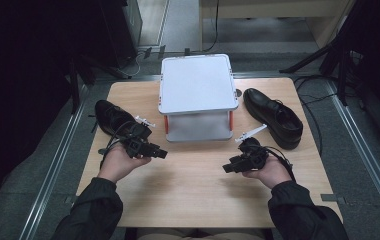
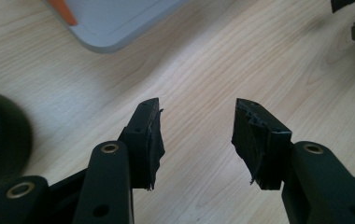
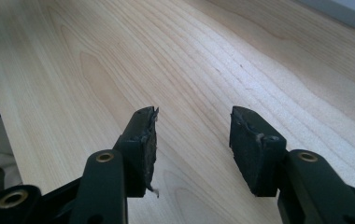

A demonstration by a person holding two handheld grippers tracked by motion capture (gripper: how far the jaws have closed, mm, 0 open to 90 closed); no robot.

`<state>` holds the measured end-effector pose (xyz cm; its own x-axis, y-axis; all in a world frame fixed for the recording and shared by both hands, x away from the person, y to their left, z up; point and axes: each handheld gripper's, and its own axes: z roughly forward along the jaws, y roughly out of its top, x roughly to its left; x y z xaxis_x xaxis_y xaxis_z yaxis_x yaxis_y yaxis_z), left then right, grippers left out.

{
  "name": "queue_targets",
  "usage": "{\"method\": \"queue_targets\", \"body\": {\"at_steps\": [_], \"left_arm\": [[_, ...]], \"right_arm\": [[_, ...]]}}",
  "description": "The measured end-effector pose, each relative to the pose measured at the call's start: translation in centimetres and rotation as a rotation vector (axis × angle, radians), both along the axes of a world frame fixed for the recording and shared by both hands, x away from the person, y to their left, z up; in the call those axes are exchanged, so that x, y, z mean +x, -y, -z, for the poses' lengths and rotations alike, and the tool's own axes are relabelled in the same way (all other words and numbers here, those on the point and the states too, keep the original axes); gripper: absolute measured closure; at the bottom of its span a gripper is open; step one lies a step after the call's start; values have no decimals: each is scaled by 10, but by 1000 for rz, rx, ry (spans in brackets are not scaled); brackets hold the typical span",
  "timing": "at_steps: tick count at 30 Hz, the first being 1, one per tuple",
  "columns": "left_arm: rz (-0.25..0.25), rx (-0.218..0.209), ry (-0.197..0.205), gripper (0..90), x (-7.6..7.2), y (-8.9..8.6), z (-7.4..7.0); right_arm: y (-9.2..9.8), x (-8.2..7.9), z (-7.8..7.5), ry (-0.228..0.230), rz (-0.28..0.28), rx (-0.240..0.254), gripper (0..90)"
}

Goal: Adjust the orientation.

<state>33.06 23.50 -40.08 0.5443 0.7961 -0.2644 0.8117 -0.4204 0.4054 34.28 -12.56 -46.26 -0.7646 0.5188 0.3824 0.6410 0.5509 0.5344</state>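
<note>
- Left gripper (image 1: 162, 153), jaws parted, empty, hovering in front of two-tier shelf (image 1: 198, 82).
- Right gripper (image 1: 226, 167) likewise spread, gripping nothing, tips facing inward.
- Black dress shoes flanking shelf: one left (image 1: 112, 117), one right (image 1: 273, 116), probably awaiting shelving.

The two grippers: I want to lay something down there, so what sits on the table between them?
Nothing: in the high view only bare wooden table lies between the left gripper and the right gripper.
</note>
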Motion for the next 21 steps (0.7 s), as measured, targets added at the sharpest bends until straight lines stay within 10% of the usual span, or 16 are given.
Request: {"method": "queue_targets", "body": {"at_steps": [21], "left_arm": [[-122, 72, -28, 575, 50, -57, -50]], "right_arm": [[-3, -1, 5, -28, -21, -36, 512]]}}
